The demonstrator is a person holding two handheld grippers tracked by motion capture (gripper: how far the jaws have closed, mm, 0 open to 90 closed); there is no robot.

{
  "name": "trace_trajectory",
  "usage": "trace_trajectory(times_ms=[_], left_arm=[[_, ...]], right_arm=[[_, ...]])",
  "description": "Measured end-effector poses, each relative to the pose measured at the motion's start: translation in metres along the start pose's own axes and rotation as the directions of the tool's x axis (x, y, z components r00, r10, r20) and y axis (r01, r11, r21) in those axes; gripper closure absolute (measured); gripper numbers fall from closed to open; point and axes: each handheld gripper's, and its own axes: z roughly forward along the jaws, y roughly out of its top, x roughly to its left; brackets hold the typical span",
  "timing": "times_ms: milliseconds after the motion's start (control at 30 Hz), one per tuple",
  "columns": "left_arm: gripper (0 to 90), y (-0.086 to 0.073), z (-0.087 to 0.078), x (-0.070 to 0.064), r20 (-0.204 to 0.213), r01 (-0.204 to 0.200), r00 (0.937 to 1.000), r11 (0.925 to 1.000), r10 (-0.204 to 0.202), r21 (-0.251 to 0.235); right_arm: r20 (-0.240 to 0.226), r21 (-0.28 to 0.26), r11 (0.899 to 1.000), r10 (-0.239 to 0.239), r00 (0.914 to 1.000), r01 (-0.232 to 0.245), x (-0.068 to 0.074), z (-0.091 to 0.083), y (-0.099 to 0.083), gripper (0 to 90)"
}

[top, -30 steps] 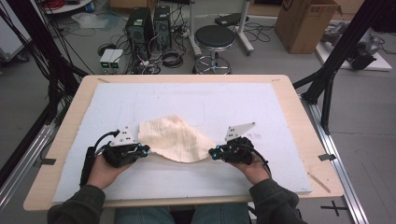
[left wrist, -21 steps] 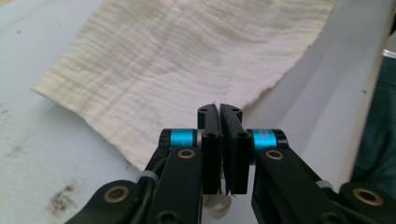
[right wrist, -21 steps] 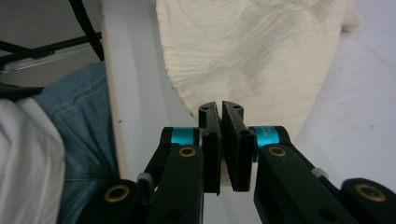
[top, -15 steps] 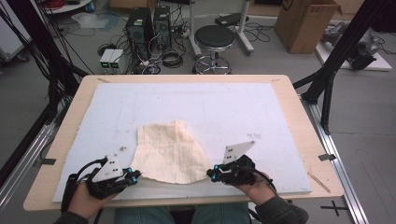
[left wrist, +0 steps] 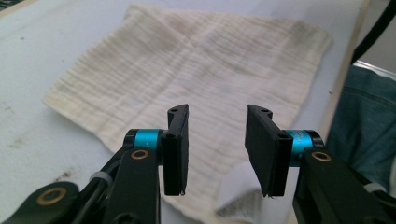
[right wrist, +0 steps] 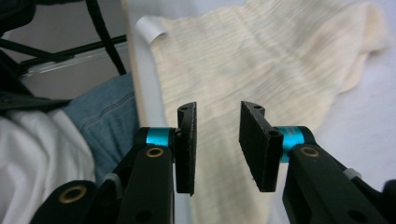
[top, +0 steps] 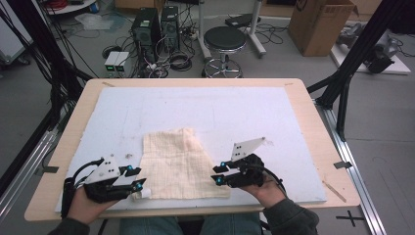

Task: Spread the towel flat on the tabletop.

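Note:
A cream woven cloth [top: 178,164] lies flat on the white table mat, its near edge close to the table's front edge. My left gripper [top: 138,179] rests at the cloth's near left corner, open, with the cloth [left wrist: 196,70] spread beyond its jaws and a small white tag [left wrist: 233,186] under them. At the near right corner my right gripper [top: 218,175] is open too, its jaws hovering over the cloth [right wrist: 261,65] with nothing held. The tag [right wrist: 150,27] curls up at the far corner in the right gripper view.
The white mat [top: 220,112] covers a wooden table [top: 323,142]. The person's jeans [right wrist: 105,116] show below the front edge. Beyond the table stand a stool [top: 225,41], computer towers [top: 154,24], cables and a cardboard box [top: 320,22].
The cloth has been pulled toward the front edge and spread flat. Both grippers have let go of its corners and now stand open beside them.

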Motion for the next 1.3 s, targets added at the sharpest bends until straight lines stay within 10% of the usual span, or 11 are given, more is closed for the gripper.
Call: trace_trajectory(times_ms=[500,767,1000,1133,1300], left_arm=[[63.3,-0.014,0.061,0.032,-0.093,0.135,0.9872,0.9889,-0.129,0.061],[68.6,-0.024,0.063,0.04,-0.077,0.168,0.9841,0.9792,-0.16,0.113],[73.9,-0.026,0.065,0.039,-0.069,0.157,0.9865,0.9783,-0.149,0.135],[74.7,-0.026,0.065,0.041,-0.067,0.165,0.9853,0.9764,-0.157,0.139],[75.1,-0.027,0.064,0.041,-0.063,0.159,0.9865,0.9779,-0.151,0.136]], right_arm=[[0.129,-0.037,0.99,0.138,0.9821,-0.134,-0.073,0.043,0.025,55.5],[0.043,0.016,0.963,0.267,0.9626,-0.268,-0.094,0.074,0.017,52.7],[0.052,0.039,0.963,0.266,0.9626,-0.268,-0.094,0.077,0.017,84.7],[0.085,0.019,0.963,0.267,0.9599,-0.27,-0.089,0.066,0.021,85.9],[0.101,-0.023,0.982,0.187,0.9772,-0.185,-0.064,0.056,0.037,85.8]])
